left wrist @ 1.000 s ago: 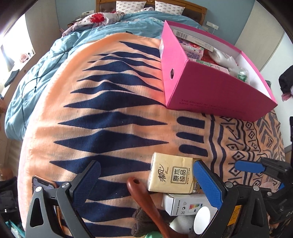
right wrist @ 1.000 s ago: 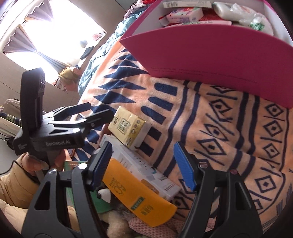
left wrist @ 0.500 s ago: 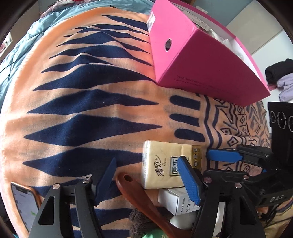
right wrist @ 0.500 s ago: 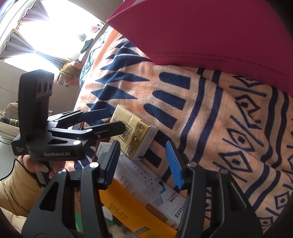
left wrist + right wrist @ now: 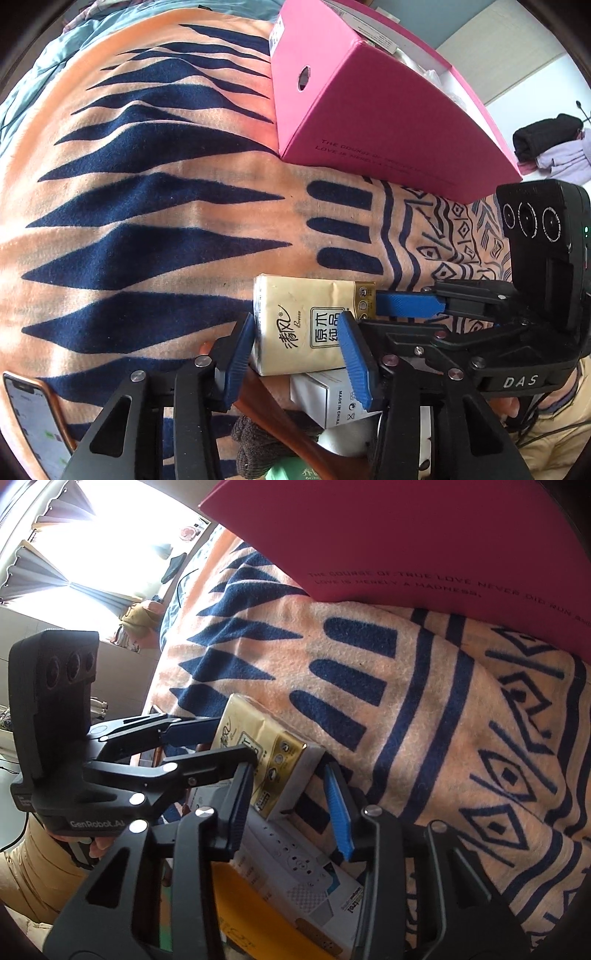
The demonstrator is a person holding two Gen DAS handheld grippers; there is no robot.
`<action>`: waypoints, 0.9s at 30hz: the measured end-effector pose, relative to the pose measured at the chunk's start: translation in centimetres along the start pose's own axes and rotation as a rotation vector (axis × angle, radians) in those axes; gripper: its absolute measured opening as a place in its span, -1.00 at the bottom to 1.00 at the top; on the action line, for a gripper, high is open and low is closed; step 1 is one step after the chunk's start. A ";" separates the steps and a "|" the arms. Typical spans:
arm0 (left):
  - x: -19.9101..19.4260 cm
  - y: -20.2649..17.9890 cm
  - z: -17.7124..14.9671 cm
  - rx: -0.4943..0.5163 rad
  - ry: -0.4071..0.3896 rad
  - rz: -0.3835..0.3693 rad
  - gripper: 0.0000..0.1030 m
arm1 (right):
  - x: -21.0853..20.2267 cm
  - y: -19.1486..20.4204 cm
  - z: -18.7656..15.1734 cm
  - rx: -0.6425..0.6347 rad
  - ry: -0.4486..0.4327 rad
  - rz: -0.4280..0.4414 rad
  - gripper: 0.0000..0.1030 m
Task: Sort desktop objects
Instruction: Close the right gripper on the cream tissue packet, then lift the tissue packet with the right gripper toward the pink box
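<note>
You are closing both part-open hand-held grippers, left [image 5: 295,354] and right [image 5: 291,805], around the tissue pack [image 5: 306,325], nothing grasped, with the pile beside the pink box [image 5: 388,122] awaiting sorting.

Both tongs closed in around tissue pack [image 5: 306,325].

Phone [image 5: 35,424] cut off by edge; white box [image 5: 328,398] mostly hidden.

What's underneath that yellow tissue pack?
The tissue pack rests on a white box and a brown wooden handle. What lies under those is hidden.
</note>
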State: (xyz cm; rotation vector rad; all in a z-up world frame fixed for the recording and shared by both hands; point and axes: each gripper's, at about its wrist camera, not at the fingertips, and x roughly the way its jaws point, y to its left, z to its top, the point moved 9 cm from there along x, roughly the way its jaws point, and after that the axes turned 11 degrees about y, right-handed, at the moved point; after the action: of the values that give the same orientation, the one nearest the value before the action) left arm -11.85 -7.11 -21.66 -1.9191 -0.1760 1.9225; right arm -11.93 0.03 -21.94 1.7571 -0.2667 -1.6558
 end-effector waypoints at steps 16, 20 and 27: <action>-1.0 -2.6 -0.4 0.019 -0.002 0.067 -0.14 | -1.7 0.5 0.4 -0.040 -0.076 -0.088 -0.47; -1.5 -3.2 -0.1 0.024 -0.011 0.057 -0.14 | -2.9 0.6 0.4 -0.054 -0.108 -0.114 -0.47; -2.8 -4.7 0.8 0.044 -0.046 0.034 -0.14 | -5.5 0.9 0.1 -0.069 -0.164 -0.139 -0.47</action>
State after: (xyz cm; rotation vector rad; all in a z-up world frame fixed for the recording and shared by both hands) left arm -11.76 -3.73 -17.23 -1.8615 -0.1143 1.9768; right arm -12.61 2.57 -17.08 1.6224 -0.1619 -1.8899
